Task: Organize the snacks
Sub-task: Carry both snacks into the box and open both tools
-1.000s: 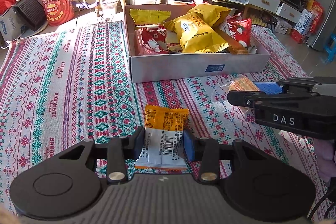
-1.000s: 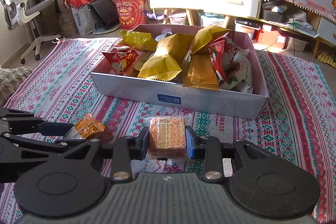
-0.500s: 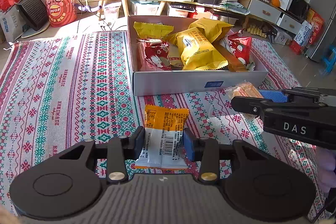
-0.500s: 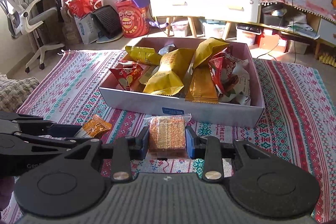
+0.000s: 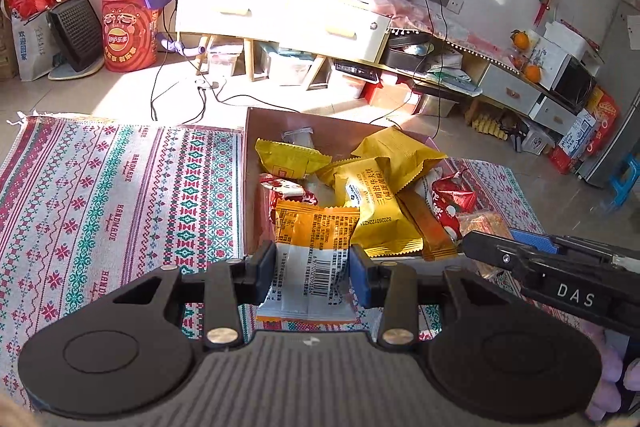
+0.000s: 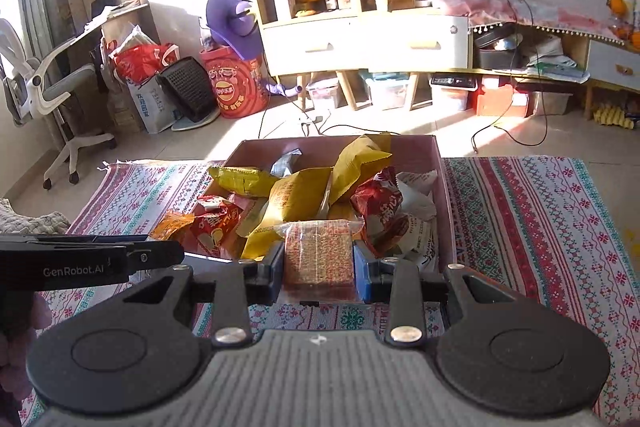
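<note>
We are gripping an orange-and-white snack packet [image 5: 314,259] in our left gripper [image 5: 313,277], jaws clamped on its sides. Our right gripper [image 6: 319,270] is squeezing a clear-wrapped cracker bar [image 6: 319,254]. We are holding both at the near edge of the snack-filled cardboard box [image 6: 447,203] sitting on the patterned rug [image 5: 100,195].

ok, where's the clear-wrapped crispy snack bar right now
In the right wrist view the crispy snack bar sits centre frame, clamped in the right gripper, held up in front of the near wall of the snack box.

box [image 5: 251,187] near wall: hidden by tool bodies | barcode packet [image 5: 310,269] print: too small to read
</note>
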`<act>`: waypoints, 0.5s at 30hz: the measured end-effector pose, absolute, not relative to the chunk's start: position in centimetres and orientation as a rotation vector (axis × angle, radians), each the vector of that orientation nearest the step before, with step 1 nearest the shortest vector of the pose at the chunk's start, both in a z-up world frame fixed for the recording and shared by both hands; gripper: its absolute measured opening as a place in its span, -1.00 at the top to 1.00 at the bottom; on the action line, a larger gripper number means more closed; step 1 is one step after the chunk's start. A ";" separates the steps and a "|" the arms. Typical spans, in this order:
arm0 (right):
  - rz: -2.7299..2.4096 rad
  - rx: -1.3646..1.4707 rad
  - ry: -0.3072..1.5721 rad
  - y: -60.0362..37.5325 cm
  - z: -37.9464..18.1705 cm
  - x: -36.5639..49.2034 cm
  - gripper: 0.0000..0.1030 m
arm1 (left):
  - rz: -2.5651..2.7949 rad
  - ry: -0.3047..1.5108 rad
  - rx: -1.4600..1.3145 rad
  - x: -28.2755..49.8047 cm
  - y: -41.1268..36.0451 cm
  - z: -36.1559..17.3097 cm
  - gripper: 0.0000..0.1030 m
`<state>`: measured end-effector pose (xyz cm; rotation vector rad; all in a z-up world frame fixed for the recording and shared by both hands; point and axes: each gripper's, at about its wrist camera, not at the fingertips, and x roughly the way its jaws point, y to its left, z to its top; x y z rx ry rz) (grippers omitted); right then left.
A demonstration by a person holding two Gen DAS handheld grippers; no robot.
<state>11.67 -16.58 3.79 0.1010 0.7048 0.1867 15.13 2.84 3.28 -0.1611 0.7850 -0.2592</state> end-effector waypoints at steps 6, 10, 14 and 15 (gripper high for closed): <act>0.210 0.114 0.665 -17.2 4.7 13.9 0.38 | -0.290 0.731 -0.140 17.3 1.6 3.1 0.11; 0.218 0.128 0.680 -17.1 4.4 16.4 0.38 | -0.304 0.716 -0.162 19.1 1.4 2.9 0.11; 0.233 0.155 0.704 -16.7 4.0 18.9 0.38 | -0.353 0.727 -0.183 20.1 0.9 2.5 0.11; 0.230 0.160 0.707 -16.6 3.8 19.5 0.38 | -0.357 0.731 -0.178 20.2 0.8 2.3 0.11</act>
